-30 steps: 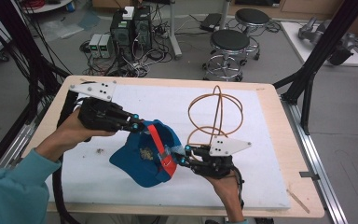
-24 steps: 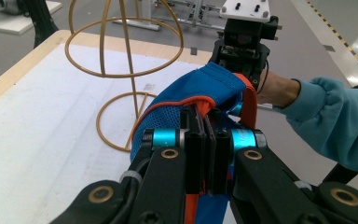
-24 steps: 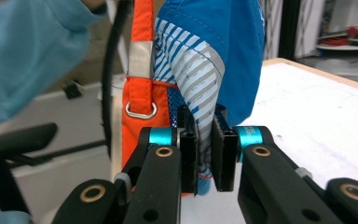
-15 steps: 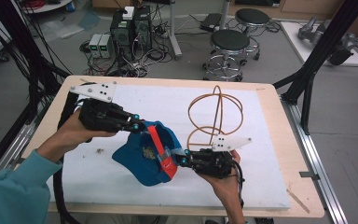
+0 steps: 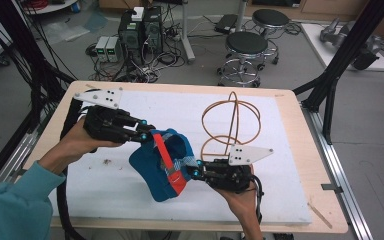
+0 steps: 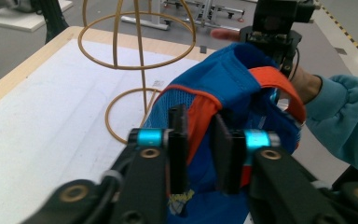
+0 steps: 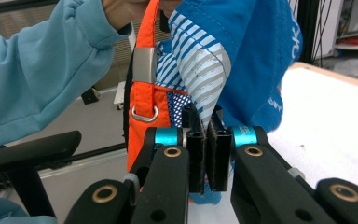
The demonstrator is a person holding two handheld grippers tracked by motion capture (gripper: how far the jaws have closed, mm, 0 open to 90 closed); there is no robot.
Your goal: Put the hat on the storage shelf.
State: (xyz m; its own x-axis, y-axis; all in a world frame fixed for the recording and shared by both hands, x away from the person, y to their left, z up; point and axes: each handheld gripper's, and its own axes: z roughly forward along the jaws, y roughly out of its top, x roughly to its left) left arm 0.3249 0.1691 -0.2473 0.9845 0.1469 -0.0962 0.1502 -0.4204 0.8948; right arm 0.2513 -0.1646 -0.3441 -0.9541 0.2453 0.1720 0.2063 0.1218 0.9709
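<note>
A blue cap (image 5: 152,172) with an orange strap (image 5: 164,154) hangs above the white mat between my two grippers. My left gripper (image 5: 144,132) is shut on the cap's upper left edge; in the left gripper view its jaws (image 6: 200,140) pinch blue and orange fabric (image 6: 223,74). My right gripper (image 5: 196,173) is shut on the cap's right side; in the right gripper view (image 7: 209,135) its jaws clamp the striped fabric (image 7: 205,65) next to the strap's metal ring. A brown wire hat stand (image 5: 232,122) rises just behind the right gripper.
A white mat (image 5: 290,150) covers most of the wooden table (image 5: 305,120). The wire stand (image 6: 135,42) sits at the mat's right of centre. Black frame posts (image 5: 340,60) flank the table. Stools and computer boxes stand on the floor beyond.
The cap has turned a little and sagged slightly between the grippers. The right gripper has rolled a bit; both hands stay roughly where they were.
</note>
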